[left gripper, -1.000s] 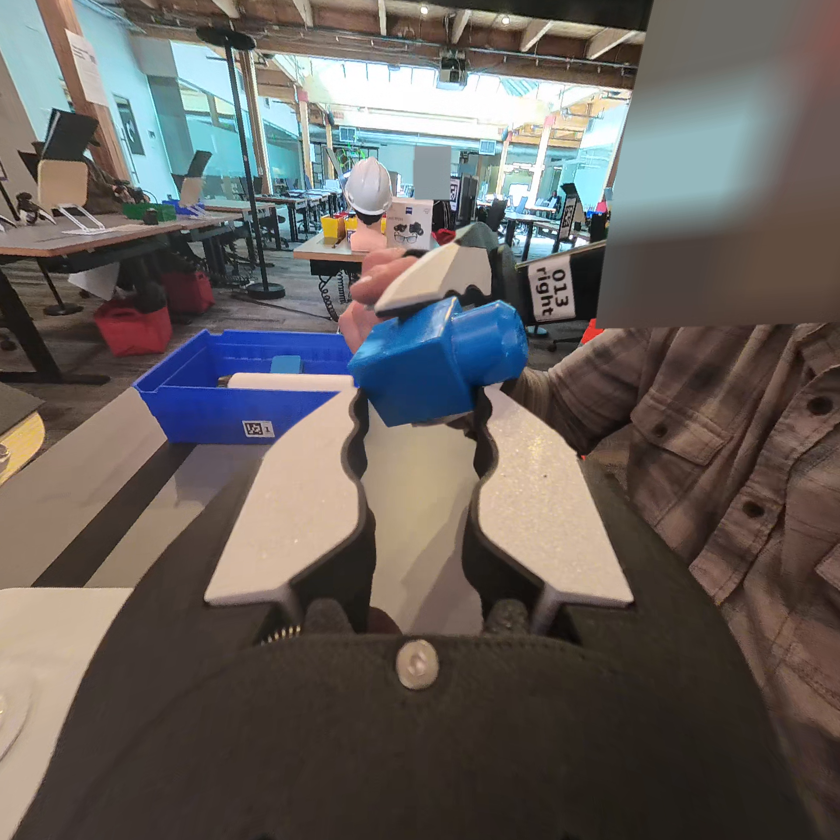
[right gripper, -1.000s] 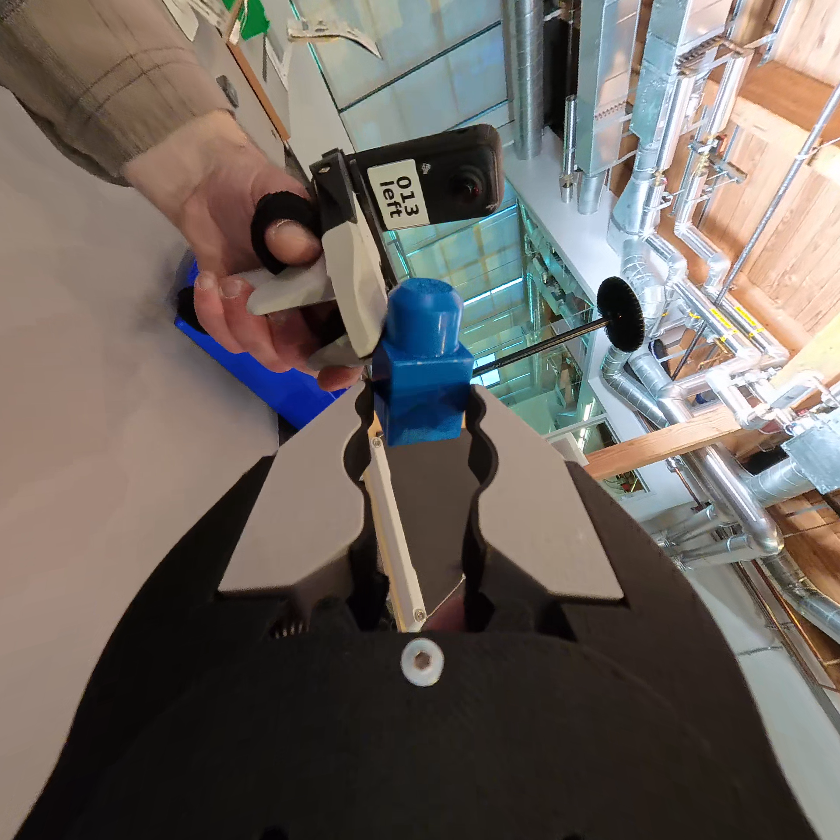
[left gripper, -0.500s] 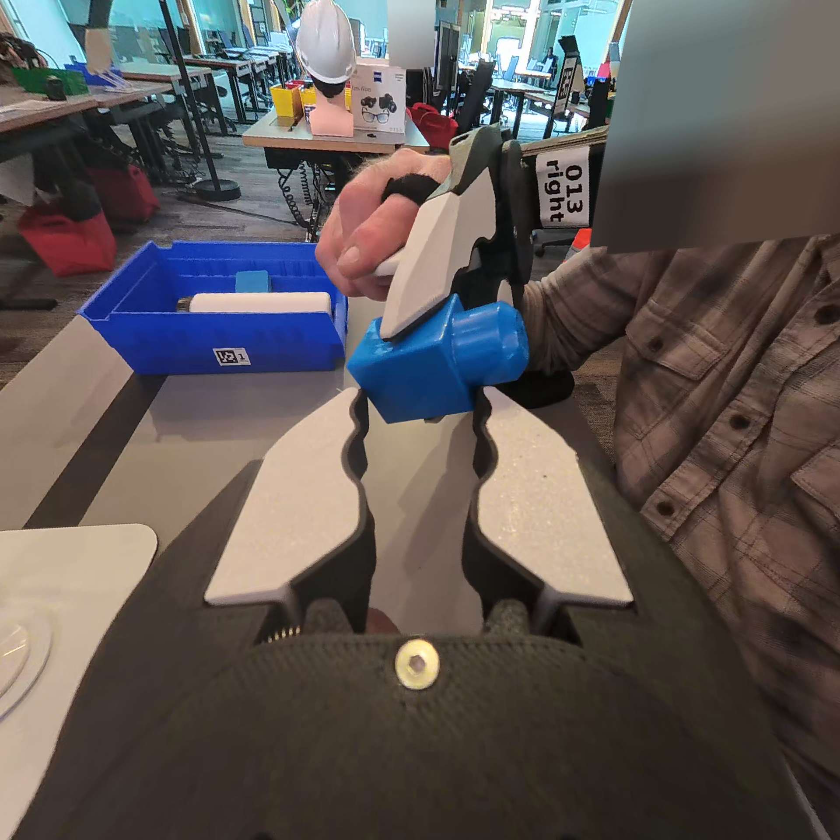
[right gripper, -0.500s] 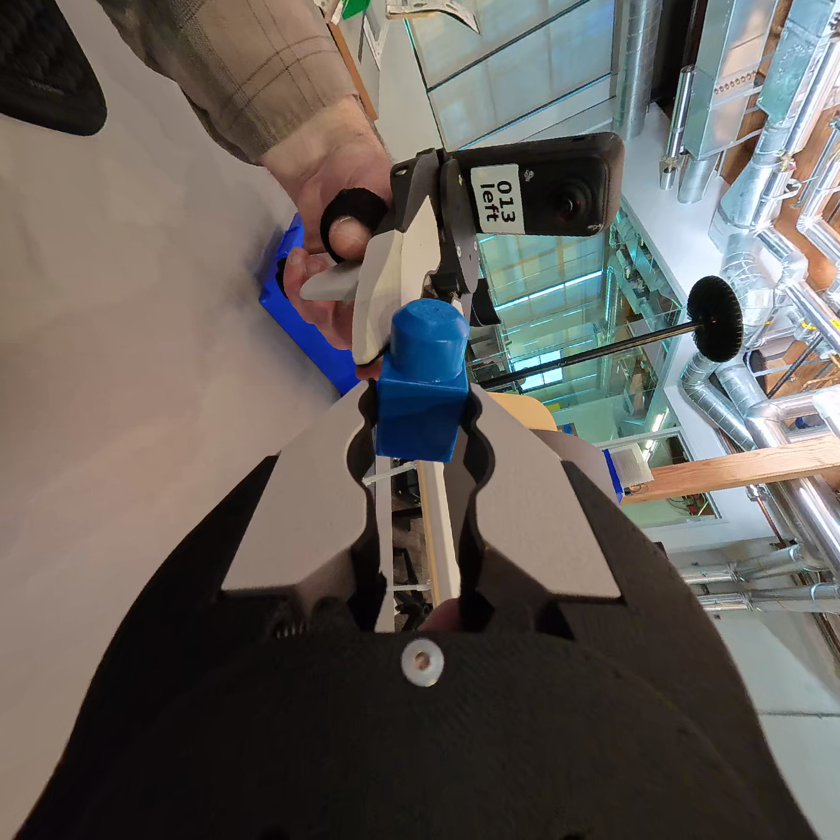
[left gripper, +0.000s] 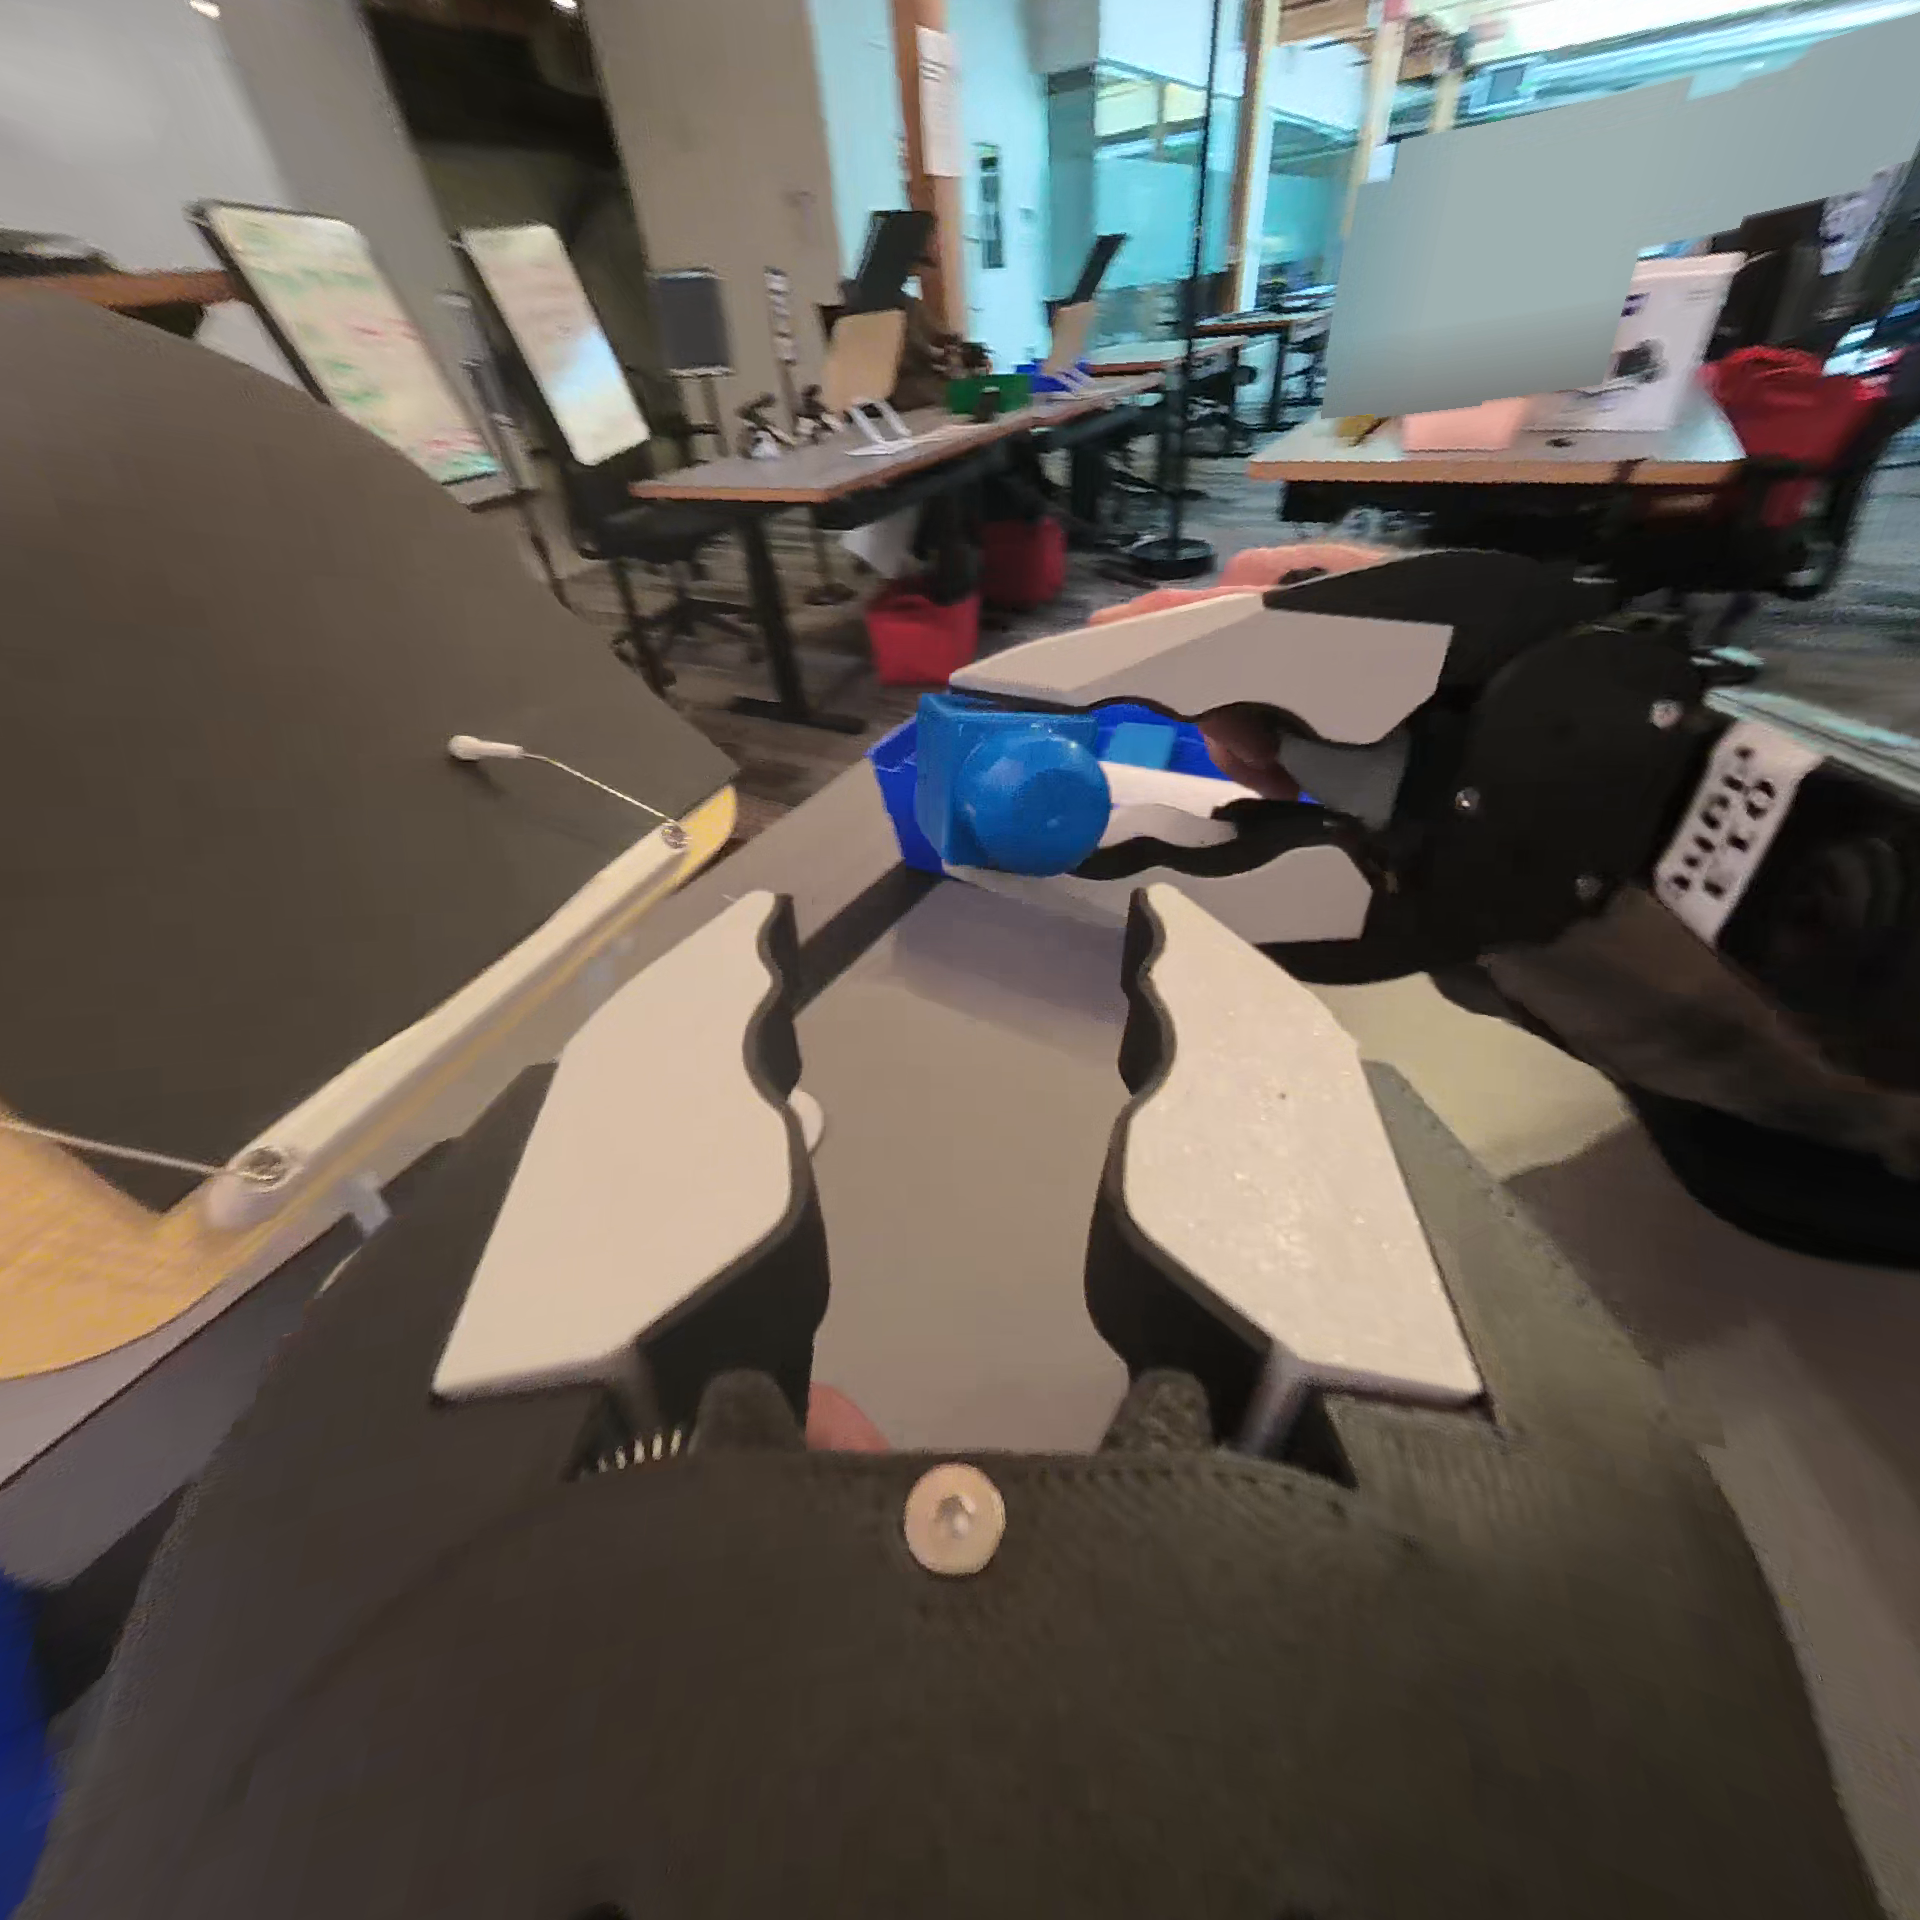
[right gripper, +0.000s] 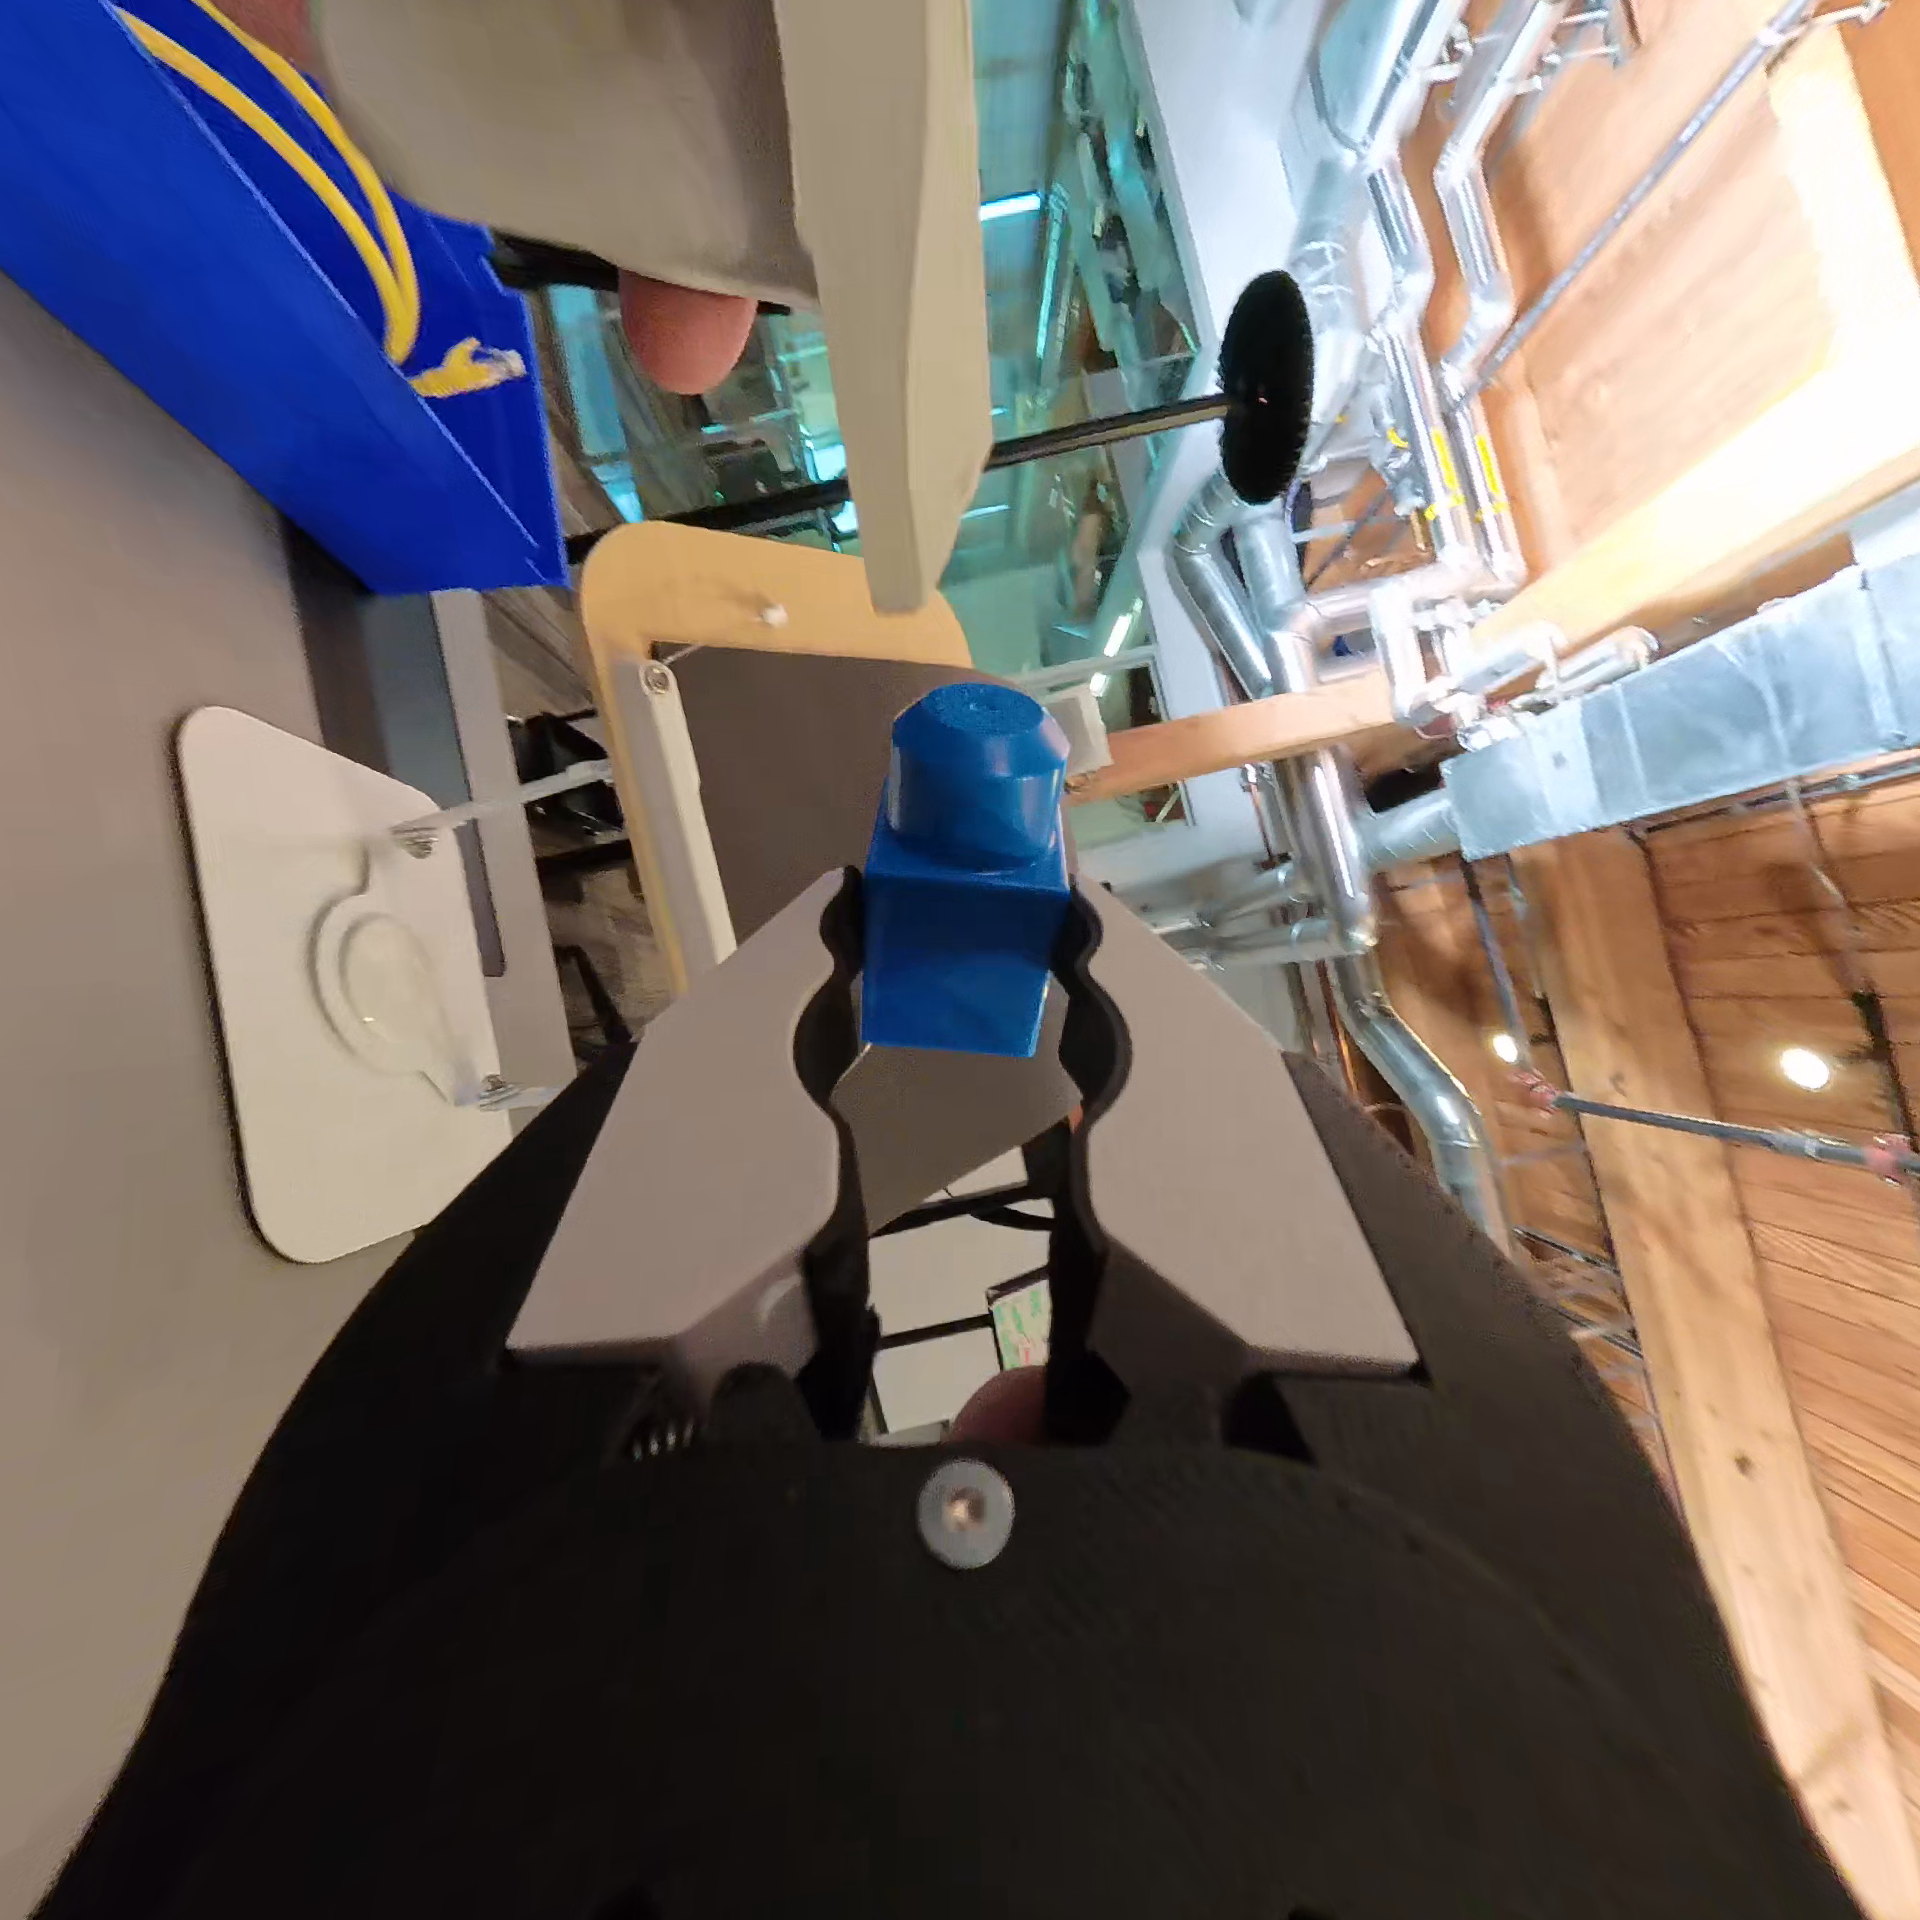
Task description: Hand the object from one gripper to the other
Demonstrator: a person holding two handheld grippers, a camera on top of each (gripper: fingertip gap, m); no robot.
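My right tool (right gripper: 961, 935) was clamped on the blue block (right gripper: 961, 925), holding it in the air above the grey surface (left gripper: 966, 1049). My left tool (left gripper: 956, 914) stood apart and empty, just beside the block (left gripper: 1003, 795) without touching it.

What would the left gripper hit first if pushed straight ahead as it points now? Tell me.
Probably the right gripper's lower finger and the blue block it holds, which sit just past the open left gripper's tips. Depth is unclear; it might pass beneath them toward the blue bin.
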